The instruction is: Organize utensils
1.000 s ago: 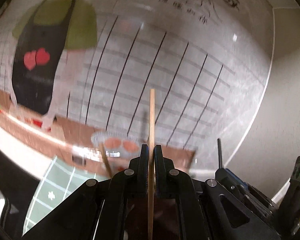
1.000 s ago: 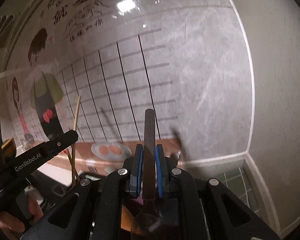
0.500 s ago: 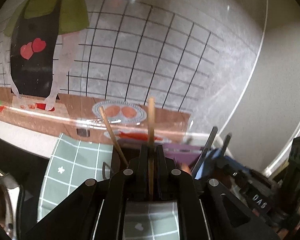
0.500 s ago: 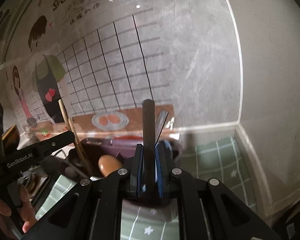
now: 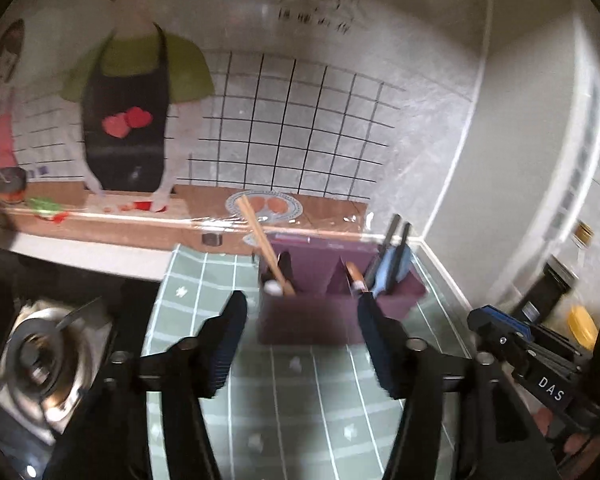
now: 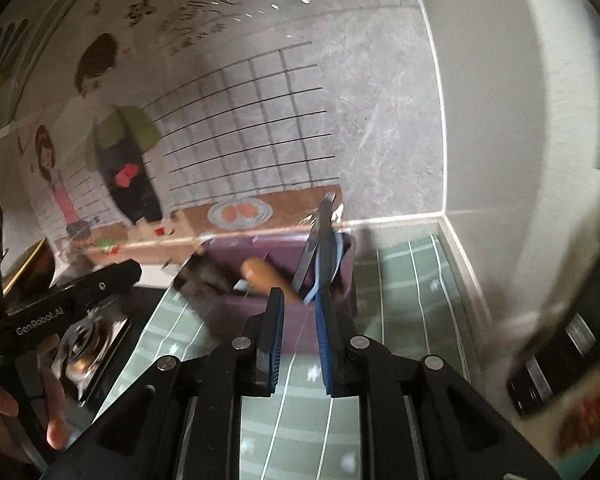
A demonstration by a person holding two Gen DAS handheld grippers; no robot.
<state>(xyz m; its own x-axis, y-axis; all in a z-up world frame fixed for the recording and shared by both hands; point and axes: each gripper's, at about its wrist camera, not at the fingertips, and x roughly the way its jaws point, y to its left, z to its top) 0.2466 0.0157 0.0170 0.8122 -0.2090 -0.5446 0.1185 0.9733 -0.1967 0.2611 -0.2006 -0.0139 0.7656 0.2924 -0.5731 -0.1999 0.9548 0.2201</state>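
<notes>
1. Our left gripper (image 5: 300,312) stands with its jaws spread wide; they have just been opening, and nothing lies between them but the view onto the purple utensil holder (image 5: 300,320) beyond.
2. The wooden chopsticks (image 5: 260,244) lean in the holder's left compartment, tips up and tilted to the left, free of our fingers.
3. In the middle compartment we see a wooden handle (image 5: 354,274); at the right end stand the dark-handled utensils (image 5: 396,248) beside something pale blue.
4. Our right gripper (image 6: 298,312) has its jaws a little apart, having just been opening; nothing sits between the pads, and the dark-handled utensils (image 6: 320,236) rise out of the holder (image 6: 236,248) just beyond the right finger.
5. The holder sits on the green checked mat (image 5: 320,420), close to the back wall with its cartoon mural (image 5: 128,104).
6. A steel stove burner (image 5: 40,360) lies left of the mat.
7. From the right wrist view we see a hand (image 6: 16,408) holding the left gripper's handle at lower left.
</notes>
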